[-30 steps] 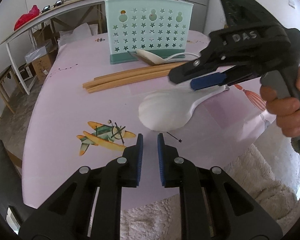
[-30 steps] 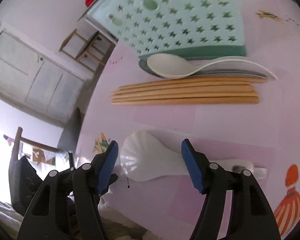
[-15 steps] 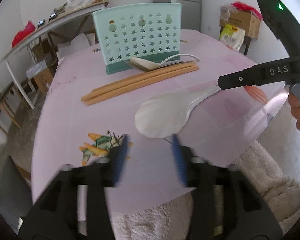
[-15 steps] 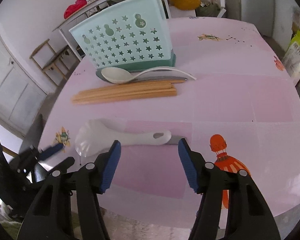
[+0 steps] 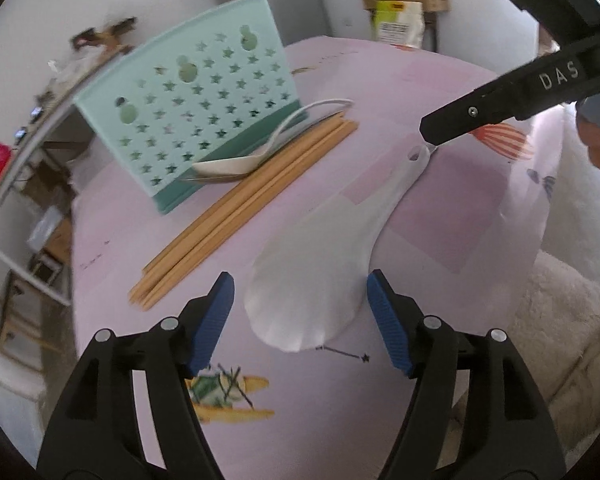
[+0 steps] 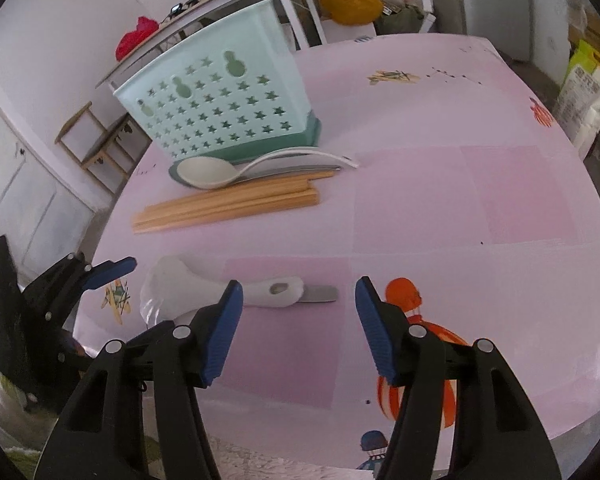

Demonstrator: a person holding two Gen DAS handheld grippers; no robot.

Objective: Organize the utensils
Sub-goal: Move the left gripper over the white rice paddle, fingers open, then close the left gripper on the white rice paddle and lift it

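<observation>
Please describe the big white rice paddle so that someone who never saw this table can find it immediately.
Start at the mint green utensil holder with star holes on the pink table. In front of it lie a white spoon and wooden chopsticks; nearer the table edge lies the white rice paddle, alone. Its broad scalloped blade and the hole in its handle set it apart.

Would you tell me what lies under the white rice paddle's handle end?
A flat metal piece pokes out from beneath the rice paddle handle on the table; how far it runs underneath is covered.
</observation>
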